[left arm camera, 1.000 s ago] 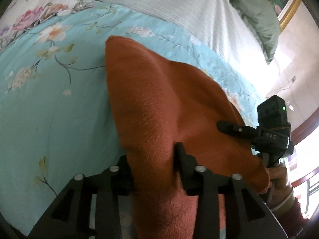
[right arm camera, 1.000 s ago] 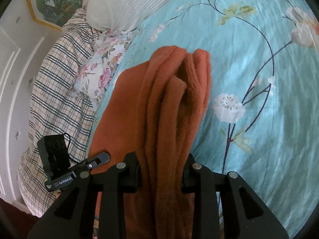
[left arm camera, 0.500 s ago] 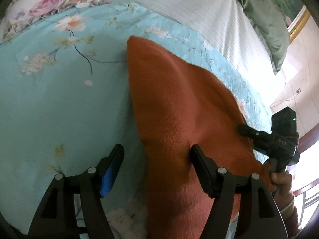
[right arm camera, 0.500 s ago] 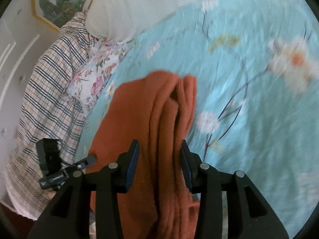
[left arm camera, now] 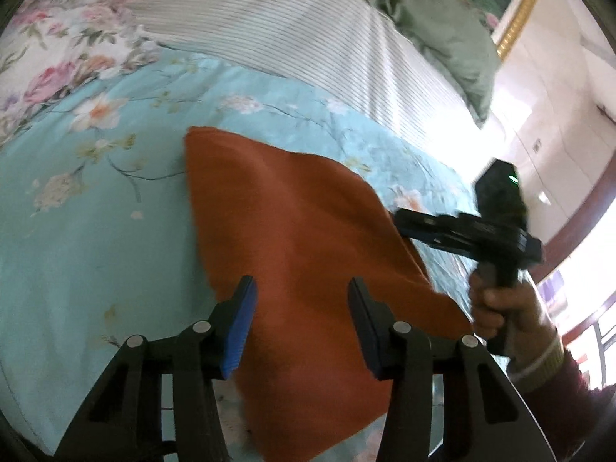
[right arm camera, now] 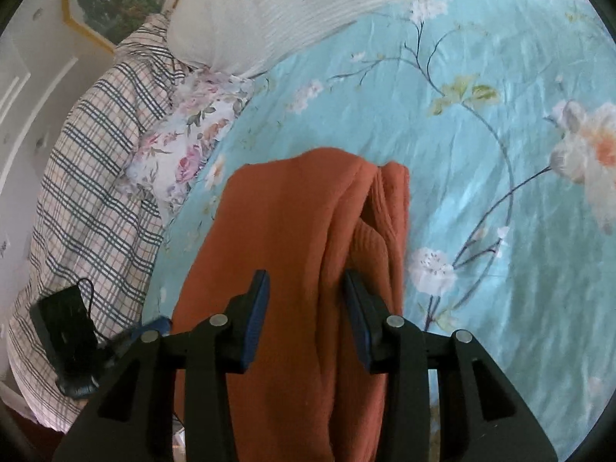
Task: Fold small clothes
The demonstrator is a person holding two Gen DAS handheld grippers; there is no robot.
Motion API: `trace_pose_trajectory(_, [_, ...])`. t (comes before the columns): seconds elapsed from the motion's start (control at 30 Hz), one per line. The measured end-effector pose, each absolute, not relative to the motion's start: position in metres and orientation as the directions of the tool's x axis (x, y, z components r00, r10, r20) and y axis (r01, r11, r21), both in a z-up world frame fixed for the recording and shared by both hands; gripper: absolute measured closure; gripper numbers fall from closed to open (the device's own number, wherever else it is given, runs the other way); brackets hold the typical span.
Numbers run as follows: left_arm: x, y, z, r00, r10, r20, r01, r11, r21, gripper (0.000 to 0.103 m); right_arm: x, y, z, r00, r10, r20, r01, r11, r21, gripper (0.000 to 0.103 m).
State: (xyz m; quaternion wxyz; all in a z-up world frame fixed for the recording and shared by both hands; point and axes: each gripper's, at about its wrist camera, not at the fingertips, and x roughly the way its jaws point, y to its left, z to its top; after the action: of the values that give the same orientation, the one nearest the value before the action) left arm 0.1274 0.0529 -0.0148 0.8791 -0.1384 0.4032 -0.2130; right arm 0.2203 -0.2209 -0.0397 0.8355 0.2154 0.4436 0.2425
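- Your left hand-held gripper [left arm camera: 301, 323] has its jaws apart and closing; the orange garment [left arm camera: 308, 254] lies between them, but the blue pads [left arm camera: 240, 331] stand clear of the cloth.
- Your right hand-held gripper [right arm camera: 306, 315] sits part-open over the garment's bunched folds; its right finger touches the cloth and the left pad is clear, so nothing is gripped.
- The garment stretches ahead of both grippers across the turquoise floral bed [right arm camera: 500, 134].
- The striped pillow [left arm camera: 308, 34] lies beyond the garment.
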Motion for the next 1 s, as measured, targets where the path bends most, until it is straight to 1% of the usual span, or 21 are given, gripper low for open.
trace_pose_trajectory(0.03, [0.128, 0.05, -0.017, 0.575, -0.493, -0.654, 0.269, 0.868, -0.418, 0.054, 0.225, -0.22, -0.041, 0.487, 0.6, -0.634, -0.212, 0.786, 0.581, 0.062])
trace_pose_trajectory(0.1, [0.131, 0.046, -0.023, 0.557, -0.498, -0.665, 0.269, 0.865, -0.423, 0.054, 0.233, -0.22, -0.042, 0.491, 0.594, -0.637, -0.202, 0.789, 0.58, 0.083])
trace_pose_trajectory(0.13, [0.132, 0.044, -0.025, 0.55, -0.501, -0.668, 0.269, 0.864, -0.426, 0.054, 0.235, -0.221, -0.042, 0.496, 0.59, -0.637, -0.195, 0.791, 0.58, 0.091])
trace_pose_trajectory(0.33, [0.143, 0.036, -0.021, 0.534, -0.523, -0.664, 0.283, 0.851, -0.442, 0.054, 0.212, -0.245, -0.009, 0.625, 0.619, -0.475, -0.249, 0.735, 0.631, 0.092])
trace_pose_trajectory(0.4, [0.141, 0.033, -0.014, 0.546, -0.529, -0.65, 0.301, 0.848, -0.437, 0.054, 0.211, -0.253, -0.012, 0.635, 0.596, -0.491, -0.227, 0.752, 0.619, 0.092])
trace_pose_trajectory(0.47, [0.14, 0.03, -0.01, 0.549, -0.536, -0.641, 0.319, 0.844, -0.432, 0.054, 0.216, -0.259, -0.03, 0.619, 0.559, -0.551, -0.167, 0.78, 0.604, 0.092])
trace_pose_trajectory(0.57, [0.143, 0.022, -0.019, 0.53, -0.532, -0.66, 0.33, 0.846, -0.418, 0.055, 0.22, -0.264, -0.056, 0.597, 0.533, -0.599, -0.112, 0.795, 0.596, 0.092])
trace_pose_trajectory(0.63, [0.147, 0.018, -0.032, 0.513, -0.529, -0.676, 0.321, 0.849, -0.42, 0.055, 0.218, -0.268, -0.062, 0.6, 0.536, -0.594, -0.098, 0.786, 0.61, 0.092])
trace_pose_trajectory(0.77, [0.15, 0.014, -0.047, 0.506, -0.519, -0.688, 0.297, 0.854, -0.427, 0.057, 0.213, -0.269, -0.062, 0.604, 0.521, -0.602, -0.098, 0.799, 0.593, 0.092])
trace_pose_trajectory(0.93, [0.148, 0.003, -0.053, 0.522, -0.485, -0.702, 0.319, 0.874, -0.367, 0.056, 0.216, -0.268, -0.062, 0.593, 0.515, -0.619, -0.086, 0.805, 0.587, 0.091])
trace_pose_trajectory(1.0, [0.148, 0.001, -0.057, 0.527, -0.476, -0.704, 0.32, 0.879, -0.355, 0.057, 0.216, -0.267, -0.057, 0.588, 0.504, -0.632, -0.076, 0.813, 0.578, 0.088])
